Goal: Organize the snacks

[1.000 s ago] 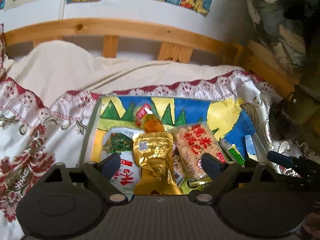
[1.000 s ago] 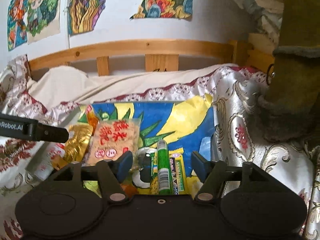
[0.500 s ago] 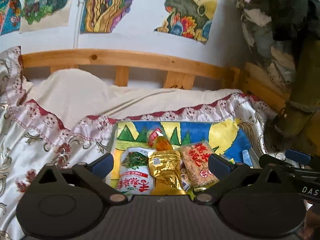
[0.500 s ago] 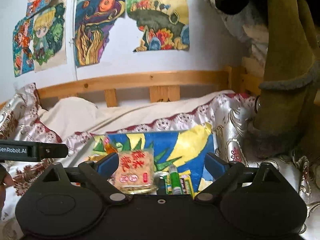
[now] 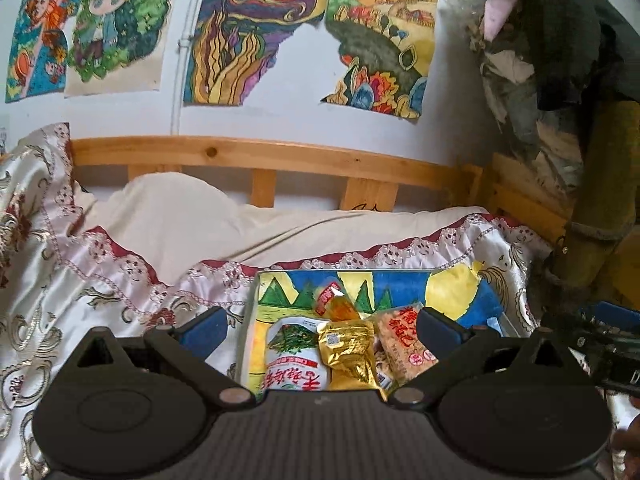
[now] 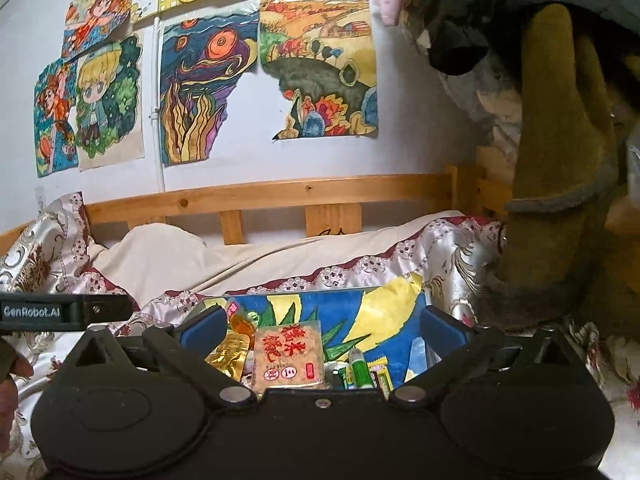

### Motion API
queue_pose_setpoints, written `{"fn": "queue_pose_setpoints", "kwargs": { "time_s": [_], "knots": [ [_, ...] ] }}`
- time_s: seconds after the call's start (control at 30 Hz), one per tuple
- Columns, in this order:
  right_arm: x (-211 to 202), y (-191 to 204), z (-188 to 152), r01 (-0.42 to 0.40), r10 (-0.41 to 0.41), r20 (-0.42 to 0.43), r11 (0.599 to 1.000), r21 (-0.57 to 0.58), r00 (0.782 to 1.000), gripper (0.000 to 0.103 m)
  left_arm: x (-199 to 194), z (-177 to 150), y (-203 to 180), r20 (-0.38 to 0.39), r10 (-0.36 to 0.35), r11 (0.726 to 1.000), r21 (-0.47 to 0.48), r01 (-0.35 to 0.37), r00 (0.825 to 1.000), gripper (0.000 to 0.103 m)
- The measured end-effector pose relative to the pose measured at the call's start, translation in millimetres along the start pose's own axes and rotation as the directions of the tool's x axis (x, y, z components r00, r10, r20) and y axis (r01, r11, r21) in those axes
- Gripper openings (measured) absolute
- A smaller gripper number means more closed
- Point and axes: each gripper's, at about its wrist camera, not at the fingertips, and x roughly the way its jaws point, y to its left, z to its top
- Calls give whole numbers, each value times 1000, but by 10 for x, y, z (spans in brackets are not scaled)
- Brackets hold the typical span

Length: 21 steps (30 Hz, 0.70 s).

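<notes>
From the left wrist view, the left gripper (image 5: 320,330) stands wide and holds nothing. Beyond it a white packet with red letters (image 5: 297,356), a crumpled gold foil pouch (image 5: 350,350) and a clear rice-cracker bag (image 5: 406,342) lie touching in the painted shallow tray (image 5: 452,292). Only the right wrist view shows a green tube (image 6: 359,368) beside that bag. The right gripper (image 6: 320,330) is opening, also empty. Farther back are the wooden bed rail (image 6: 280,196) and the colourful drawings on the wall (image 6: 208,92).
</notes>
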Motion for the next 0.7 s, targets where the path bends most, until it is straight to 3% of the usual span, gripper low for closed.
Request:
{"fn": "queue_pose_setpoints", "kwargs": {
  "time_s": [0.7],
  "knots": [
    [-712, 190, -292, -2, 2, -10, 1000, 27, 1000, 102, -697, -490, 194, -27, 21, 998, 55, -20, 999, 103]
  ]
}}
